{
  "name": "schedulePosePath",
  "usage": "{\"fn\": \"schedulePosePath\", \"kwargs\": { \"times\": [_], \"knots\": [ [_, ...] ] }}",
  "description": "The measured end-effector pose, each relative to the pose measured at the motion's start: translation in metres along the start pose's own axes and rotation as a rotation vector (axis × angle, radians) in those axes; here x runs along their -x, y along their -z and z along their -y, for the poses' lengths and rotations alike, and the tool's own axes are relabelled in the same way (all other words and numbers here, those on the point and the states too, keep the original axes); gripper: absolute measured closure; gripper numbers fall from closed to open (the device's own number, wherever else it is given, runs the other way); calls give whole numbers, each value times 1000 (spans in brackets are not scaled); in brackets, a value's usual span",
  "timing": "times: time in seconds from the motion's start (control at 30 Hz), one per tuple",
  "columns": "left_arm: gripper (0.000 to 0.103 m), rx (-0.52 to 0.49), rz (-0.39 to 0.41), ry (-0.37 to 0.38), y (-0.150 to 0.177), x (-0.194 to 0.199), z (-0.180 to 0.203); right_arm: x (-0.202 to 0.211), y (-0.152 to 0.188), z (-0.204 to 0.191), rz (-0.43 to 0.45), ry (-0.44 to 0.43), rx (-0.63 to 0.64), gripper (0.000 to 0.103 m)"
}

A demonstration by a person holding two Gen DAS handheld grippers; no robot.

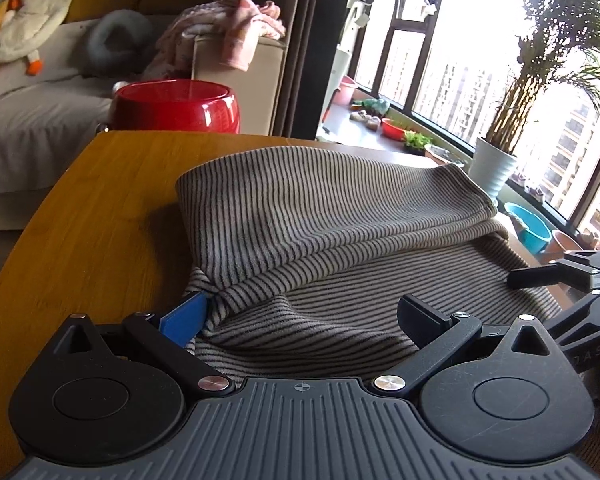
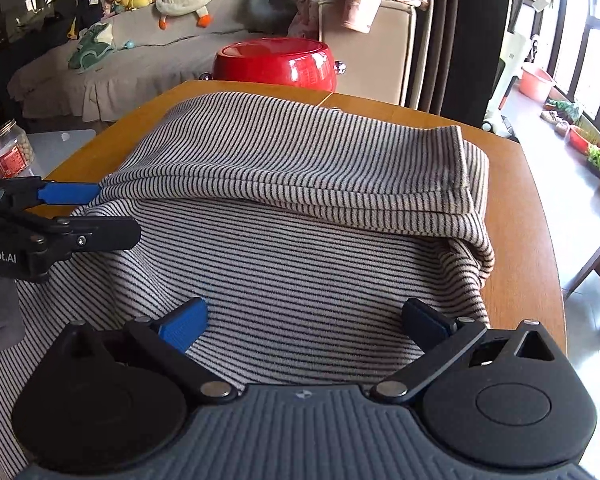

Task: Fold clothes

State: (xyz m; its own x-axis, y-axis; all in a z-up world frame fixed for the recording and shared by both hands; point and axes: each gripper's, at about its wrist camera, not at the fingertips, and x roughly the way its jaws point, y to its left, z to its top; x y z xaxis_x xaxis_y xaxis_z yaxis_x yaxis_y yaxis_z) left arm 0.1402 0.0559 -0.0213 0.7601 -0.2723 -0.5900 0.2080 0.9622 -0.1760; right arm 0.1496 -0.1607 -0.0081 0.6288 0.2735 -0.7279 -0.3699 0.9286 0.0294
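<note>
The striped garment (image 2: 300, 264) runs off the right wrist view's lower left edge, its underside hidden; the table (image 1: 80, 240) beneath is mostly covered.

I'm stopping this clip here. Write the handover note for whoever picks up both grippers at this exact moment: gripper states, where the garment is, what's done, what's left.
Left gripper: open, over the garment's near left part, one blue pad against a fold; nothing clamped.
Right gripper: open, over the near right part, holding nothing.
Striped garment: on the wooden table; its far part is already folded toward you, forming a thick layered band across the middle, while the near part lies single-layer and runs off the near edge of the views.
Left, as I judge it: grip the near part, fold it over the band, then flatten.
</note>
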Motion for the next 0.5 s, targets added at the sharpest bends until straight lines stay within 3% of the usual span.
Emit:
{"fn": "schedulePosePath", "kwargs": {
  "times": [0.07,0.23,0.5],
  "knots": [
    [0,4,4,-20,1,1,1,11,7,2,22,8,-48,0],
    [0,20,9,-28,0,2,-1,43,32,9,112,-106,-247,0],
    [0,18,-1,-16,0,2,-4,36,44,5,104,-65,-129,0]
  ]
}}
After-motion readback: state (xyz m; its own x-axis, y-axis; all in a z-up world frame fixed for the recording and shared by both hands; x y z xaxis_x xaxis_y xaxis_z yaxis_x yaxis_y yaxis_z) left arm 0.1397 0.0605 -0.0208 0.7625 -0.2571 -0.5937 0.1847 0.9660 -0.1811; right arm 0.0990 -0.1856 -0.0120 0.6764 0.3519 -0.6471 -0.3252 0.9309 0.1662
